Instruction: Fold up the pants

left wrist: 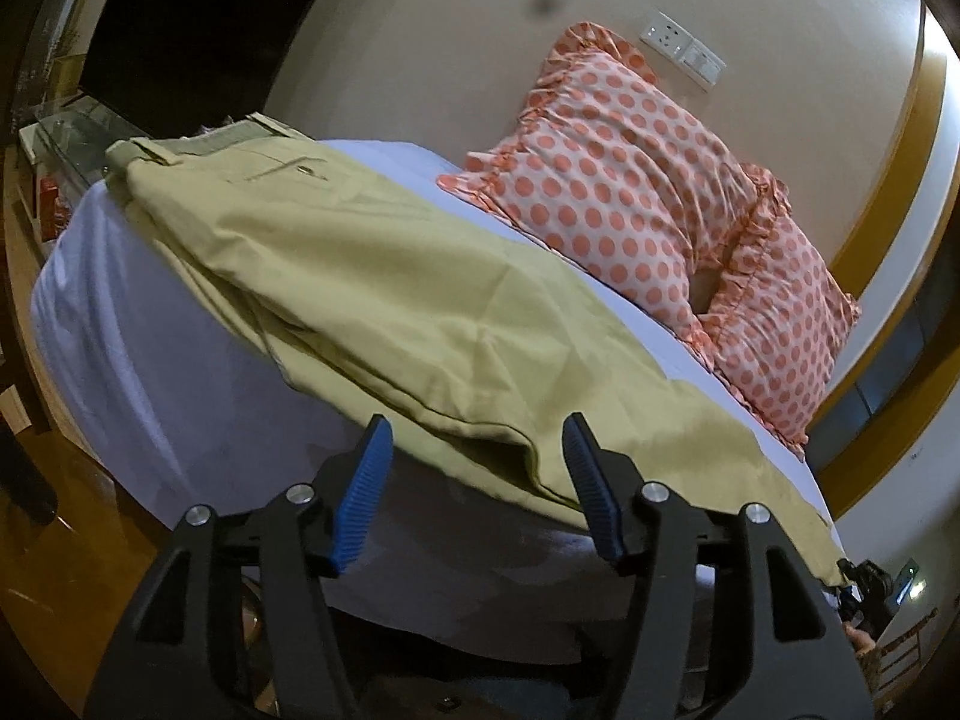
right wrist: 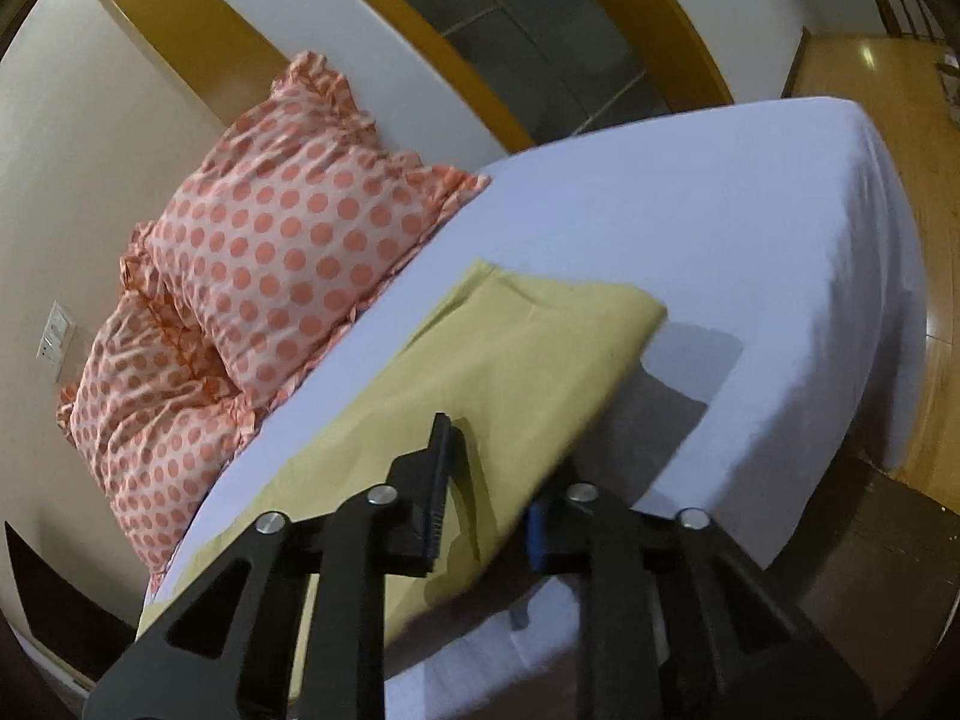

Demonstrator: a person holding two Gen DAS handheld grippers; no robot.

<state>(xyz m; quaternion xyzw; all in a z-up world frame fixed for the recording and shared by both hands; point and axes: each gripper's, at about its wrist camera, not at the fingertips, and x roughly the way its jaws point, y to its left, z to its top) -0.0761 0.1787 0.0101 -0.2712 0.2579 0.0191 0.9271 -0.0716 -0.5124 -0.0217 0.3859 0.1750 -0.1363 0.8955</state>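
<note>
Two polka-dot pillows (left wrist: 630, 180) beside khaki pants (left wrist: 372, 276), left hand-held gripper (left wrist: 474, 438) released, right hand-held gripper (right wrist: 489, 480) grasping pants.

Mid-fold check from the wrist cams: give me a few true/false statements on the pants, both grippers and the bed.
1. The left gripper is open, its jaws apart at the edge of the pants. True.
2. The right gripper is empty. False: it is shut on a fold of the pants, with cloth between the jaws.
3. The pants lie on a white sheet. True.
4. The pillows are plain blue. False: they are pale with orange dots and ruffled edges.
5. The pillows lie on top of the pants. False: they sit apart, beside them by the wall.
</note>
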